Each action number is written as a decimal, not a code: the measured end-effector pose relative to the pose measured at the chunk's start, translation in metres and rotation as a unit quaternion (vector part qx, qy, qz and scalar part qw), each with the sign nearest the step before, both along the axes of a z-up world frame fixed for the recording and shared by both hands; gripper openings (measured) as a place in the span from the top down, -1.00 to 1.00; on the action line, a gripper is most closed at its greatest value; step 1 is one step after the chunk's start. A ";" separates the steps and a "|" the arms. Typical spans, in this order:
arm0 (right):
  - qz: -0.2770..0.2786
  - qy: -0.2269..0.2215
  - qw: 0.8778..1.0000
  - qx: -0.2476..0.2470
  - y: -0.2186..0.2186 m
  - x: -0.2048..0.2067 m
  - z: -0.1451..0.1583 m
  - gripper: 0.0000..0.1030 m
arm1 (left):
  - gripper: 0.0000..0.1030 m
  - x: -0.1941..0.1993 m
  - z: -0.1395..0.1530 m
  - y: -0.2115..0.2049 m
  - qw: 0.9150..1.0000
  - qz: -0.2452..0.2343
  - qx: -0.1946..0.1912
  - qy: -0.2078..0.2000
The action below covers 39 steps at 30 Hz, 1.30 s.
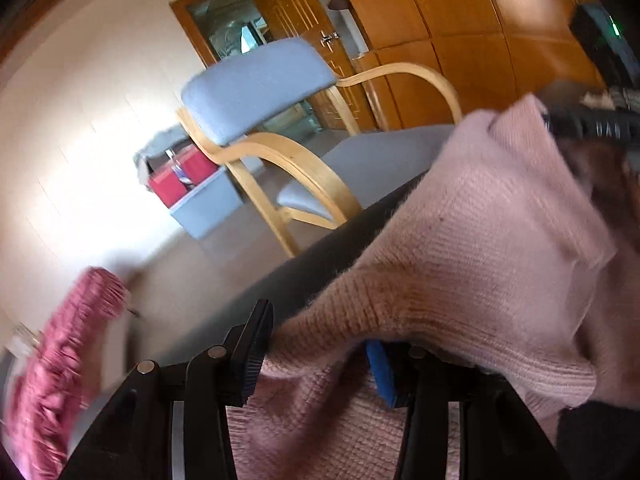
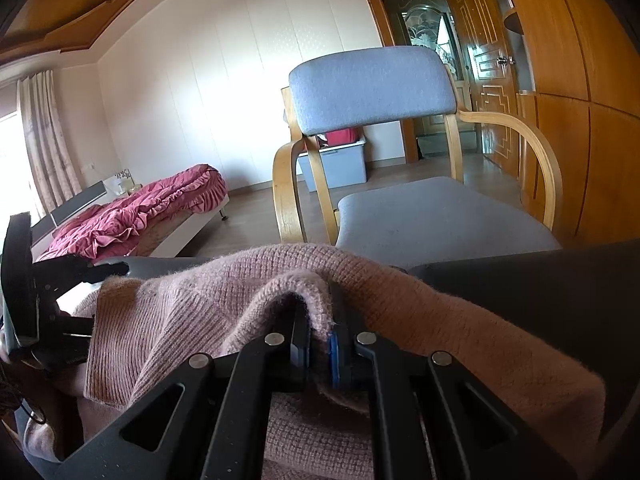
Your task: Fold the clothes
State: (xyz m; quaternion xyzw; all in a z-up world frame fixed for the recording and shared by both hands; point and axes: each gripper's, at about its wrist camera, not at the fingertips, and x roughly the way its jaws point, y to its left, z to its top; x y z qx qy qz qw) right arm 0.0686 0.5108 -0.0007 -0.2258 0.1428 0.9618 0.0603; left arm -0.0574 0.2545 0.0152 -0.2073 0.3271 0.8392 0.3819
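Pinching a fold of the pink knit sweater point(image 2: 224, 308), the right gripper point(image 2: 318, 344) holds its jaws nearly together on the cloth above the dark table point(image 2: 560, 280). Opposite, the left gripper point(image 1: 316, 360) spreads wide, sweater draped between its fingers, the view tilted and blurred. Carrying both edges level would likely keep the crease straight. Beyond stands a blue-cushioned chair point(image 2: 372, 88).

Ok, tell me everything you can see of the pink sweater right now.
The pink sweater is a fuzzy rib-knit with a ribbed hem band, bunched and draped over the dark table edge. The right gripper is shut on a raised fold. The left gripper has knit between its fingers, though they look spread.
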 end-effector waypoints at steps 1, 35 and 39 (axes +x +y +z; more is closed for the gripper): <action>0.000 0.000 1.000 0.000 0.000 0.000 0.000 0.87 | 0.10 -0.001 -0.001 0.002 1.000 -0.001 -0.002 0.001; 0.047 0.305 0.951 -0.005 -0.070 0.125 0.149 0.87 | 0.83 0.125 0.150 -0.150 0.905 -0.011 0.426 -0.006; 0.074 0.344 0.936 0.008 -0.099 0.147 0.195 0.87 | 0.88 0.145 0.184 -0.182 0.882 -0.026 0.471 0.002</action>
